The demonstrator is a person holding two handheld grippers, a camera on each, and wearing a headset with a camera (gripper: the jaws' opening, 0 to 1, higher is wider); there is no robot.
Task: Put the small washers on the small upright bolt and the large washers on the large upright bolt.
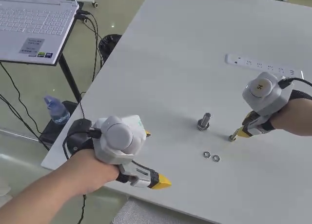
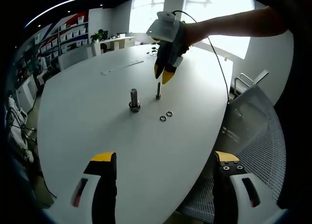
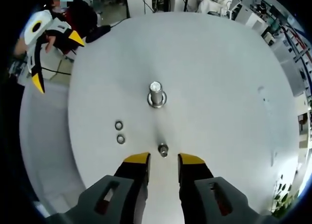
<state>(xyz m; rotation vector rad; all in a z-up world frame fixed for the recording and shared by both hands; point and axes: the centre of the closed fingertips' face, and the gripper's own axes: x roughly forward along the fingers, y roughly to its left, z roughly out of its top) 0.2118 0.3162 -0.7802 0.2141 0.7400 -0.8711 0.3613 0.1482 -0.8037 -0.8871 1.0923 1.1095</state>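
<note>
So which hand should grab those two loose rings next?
Probably the right: its tongs hang open by the small bolt, close to the washers; the left tongs sit back at the table edge.

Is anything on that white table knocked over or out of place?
Nothing stands out. The large bolt and the small bolt both stand upright, and two washers lie flat side by side on the table, not yet on a bolt.
</note>
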